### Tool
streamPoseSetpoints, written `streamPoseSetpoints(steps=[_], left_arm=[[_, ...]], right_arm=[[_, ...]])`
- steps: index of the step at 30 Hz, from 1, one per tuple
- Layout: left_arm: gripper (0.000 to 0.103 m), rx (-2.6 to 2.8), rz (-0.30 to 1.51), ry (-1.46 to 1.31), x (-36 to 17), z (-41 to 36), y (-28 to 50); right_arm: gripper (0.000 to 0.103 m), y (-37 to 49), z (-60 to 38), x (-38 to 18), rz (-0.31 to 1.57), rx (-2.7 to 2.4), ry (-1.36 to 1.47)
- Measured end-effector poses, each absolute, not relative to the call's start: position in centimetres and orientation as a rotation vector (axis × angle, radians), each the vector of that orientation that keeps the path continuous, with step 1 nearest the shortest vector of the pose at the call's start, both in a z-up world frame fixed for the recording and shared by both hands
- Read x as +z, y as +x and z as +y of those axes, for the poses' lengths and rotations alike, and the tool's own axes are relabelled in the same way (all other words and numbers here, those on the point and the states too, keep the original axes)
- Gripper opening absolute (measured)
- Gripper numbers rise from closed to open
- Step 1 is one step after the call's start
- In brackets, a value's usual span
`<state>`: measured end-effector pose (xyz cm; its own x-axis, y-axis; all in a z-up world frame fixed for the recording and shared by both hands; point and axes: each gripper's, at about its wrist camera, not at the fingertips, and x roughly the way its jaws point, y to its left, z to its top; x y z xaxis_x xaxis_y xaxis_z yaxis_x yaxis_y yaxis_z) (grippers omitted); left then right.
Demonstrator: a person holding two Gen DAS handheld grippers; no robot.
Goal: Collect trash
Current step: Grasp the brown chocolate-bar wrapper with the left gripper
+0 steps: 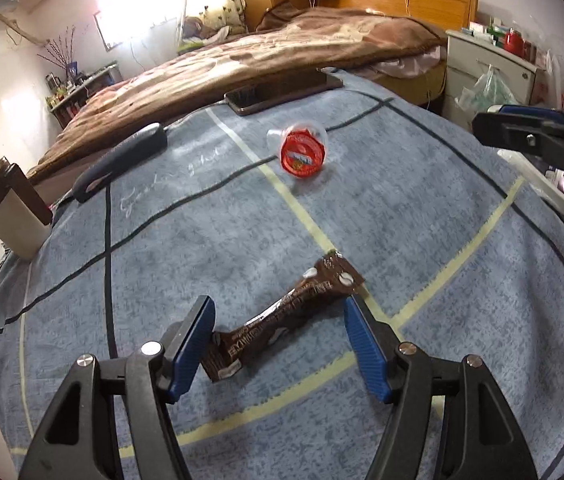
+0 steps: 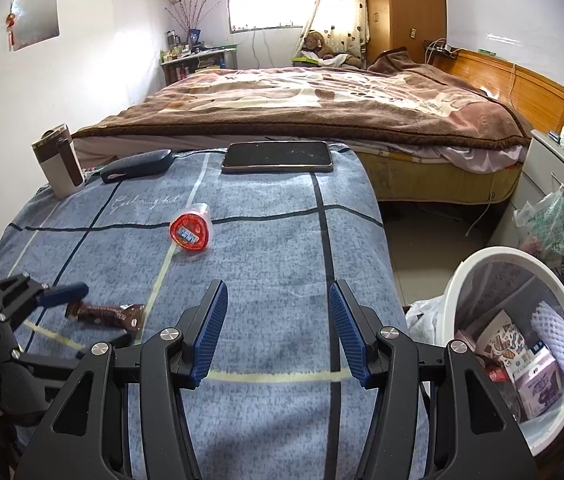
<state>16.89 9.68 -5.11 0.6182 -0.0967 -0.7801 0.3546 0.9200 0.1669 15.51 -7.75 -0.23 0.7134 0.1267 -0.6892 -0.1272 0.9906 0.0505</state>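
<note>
A brown snack wrapper (image 1: 282,316) lies on the blue checked cloth (image 1: 421,208). My left gripper (image 1: 280,312) is open, its blue fingers on either side of the wrapper. The wrapper also shows in the right wrist view (image 2: 106,314) with the left gripper's fingers (image 2: 62,294) around it. A small clear cup with a red lid (image 1: 301,152) lies on its side further off, and it shows in the right wrist view (image 2: 190,233). My right gripper (image 2: 278,300) is open and empty above the cloth. A white trash bin (image 2: 481,276) with several wrappers inside stands at the right.
A phone (image 2: 278,156), a dark case (image 2: 138,168) and a brown-and-white tumbler (image 2: 60,160) lie at the cloth's far edge. A bed with a brown blanket (image 2: 301,108) is behind. A white cabinet (image 2: 553,184) with a hanging plastic bag (image 2: 549,224) stands at the right.
</note>
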Motion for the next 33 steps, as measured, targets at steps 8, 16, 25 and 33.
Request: streamPoseSetpoints(steps=[8,16,25,33], left_arm=[[0.052,-0.22,0.897,0.153,-5.4,12.5,18.4],[0.034,-0.192,0.89,0.116,-5.6,13.4,18.4],[0.019,-0.145,0.876,0.06,-5.5,14.9,18.2],[0.019,-0.084,0.862,-0.04,-5.4,17.4,18.7]], right_arm=[[0.055,16.8,-6.7,-0.6,0.784,0.16,-0.016],[0.055,18.2,-4.8,-0.7,0.795,0.194,-0.024],[0.055,19.6,-3.9,-1.4,0.816,0.207,-0.029],[0.055,21.1,-2.6,-1.5,0.814,0.258,-0.003]])
